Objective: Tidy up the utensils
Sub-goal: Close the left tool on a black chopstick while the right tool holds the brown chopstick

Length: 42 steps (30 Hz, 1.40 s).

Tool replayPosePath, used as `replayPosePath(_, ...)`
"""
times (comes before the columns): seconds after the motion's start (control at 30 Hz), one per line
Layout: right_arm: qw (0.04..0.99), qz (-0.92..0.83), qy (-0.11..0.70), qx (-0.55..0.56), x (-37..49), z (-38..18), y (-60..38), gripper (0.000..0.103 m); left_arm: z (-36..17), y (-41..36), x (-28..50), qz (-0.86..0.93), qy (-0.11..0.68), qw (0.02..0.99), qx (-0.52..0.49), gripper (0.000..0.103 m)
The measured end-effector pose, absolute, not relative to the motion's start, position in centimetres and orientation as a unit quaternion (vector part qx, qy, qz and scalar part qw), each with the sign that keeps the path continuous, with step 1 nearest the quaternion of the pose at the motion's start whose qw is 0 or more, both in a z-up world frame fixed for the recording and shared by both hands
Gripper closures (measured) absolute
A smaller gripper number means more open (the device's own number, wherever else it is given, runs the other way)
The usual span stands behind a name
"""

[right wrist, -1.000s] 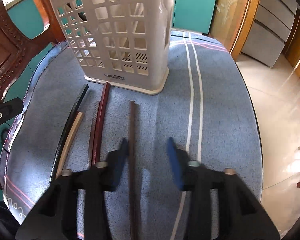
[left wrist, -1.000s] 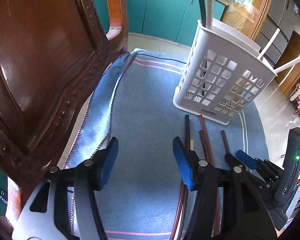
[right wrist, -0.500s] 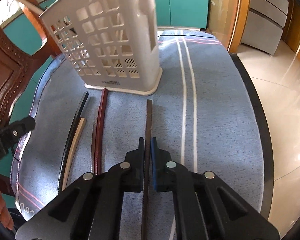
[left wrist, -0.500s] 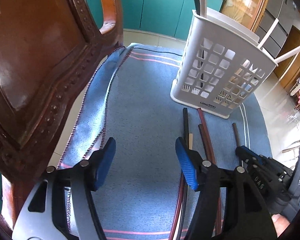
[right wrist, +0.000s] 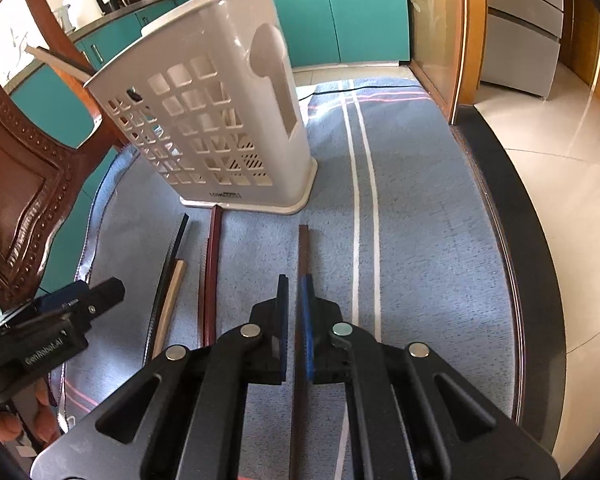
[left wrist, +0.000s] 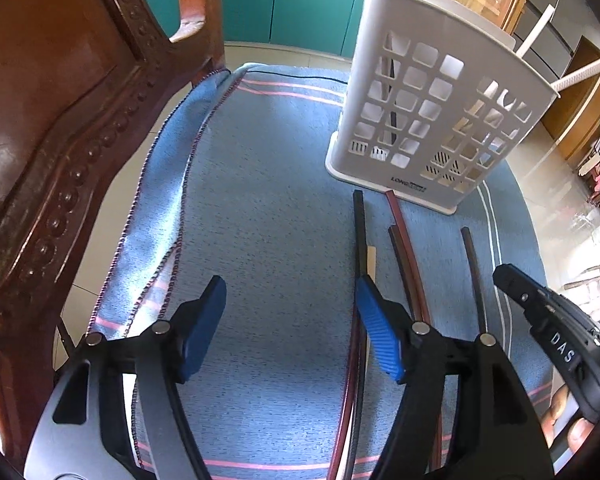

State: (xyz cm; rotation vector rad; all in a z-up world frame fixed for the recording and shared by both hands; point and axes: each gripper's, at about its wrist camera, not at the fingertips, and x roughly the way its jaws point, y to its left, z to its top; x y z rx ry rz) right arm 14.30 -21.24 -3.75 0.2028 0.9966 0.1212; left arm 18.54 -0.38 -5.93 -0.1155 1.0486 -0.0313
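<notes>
While the right gripper is pinching a dark brown chopstick between jaws pressed tight on its shaft, the stick is pointing forward toward a white slotted utensil holder that is standing upright on a blue striped cloth covering the table. Several white sticks are already leaning out of the holder's open top. Just to the left of the held stick, more chopsticks are lying loose on the cloth: a reddish one, a pale wooden one and a black one, all side by side with tips near the holder's base.

The left gripper is hovering low over the cloth with its jaws spread and widening, nothing between them; its right finger is sitting just beside the black chopstick. A carved wooden chair is standing at the table's left edge.

To do this step well, the person is likely needing to keep the grip firm, raise the stick clear of the holder's rim, tip it toward vertical, and release only once its end is inside a compartment.
</notes>
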Motion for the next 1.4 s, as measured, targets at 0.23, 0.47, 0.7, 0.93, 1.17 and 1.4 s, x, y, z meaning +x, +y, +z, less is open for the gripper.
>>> replayPosePath(0.23,0.862,0.052,0.493,0.108,14.7,-4.5,-21.9,0.096,-6.9,-1.3,18.8,-0.017,0.511,0.859,-0.043,0.032)
replayPosePath(0.47,0.856,0.066,0.507,0.079,14.7,-5.1,-20.7,0.093,-7.5,-2.1,18.8,-0.018,0.517,0.855,-0.033,0.03)
replayPosePath(0.7,0.854,0.056,0.516,0.027,14.5,-6.0,-19.2,0.073,-7.8,-2.4,18.7,-0.021,0.52,0.853,-0.029,0.029)
replayPosePath(0.93,0.858,0.059,0.509,0.015,13.8,-6.1,-18.2,0.09,-8.0,-2.6,18.5,-0.023,0.523,0.852,-0.025,0.028)
replayPosePath(1.17,0.868,0.07,0.489,0.054,14.0,-4.9,-19.3,0.096,-8.0,-2.6,18.5,-0.023,0.523,0.852,-0.026,0.027)
replayPosePath(1.4,0.88,0.09,0.46,0.077,13.6,-3.3,-19.7,0.096,-8.5,-2.7,18.3,-0.024,0.525,0.85,-0.022,0.026)
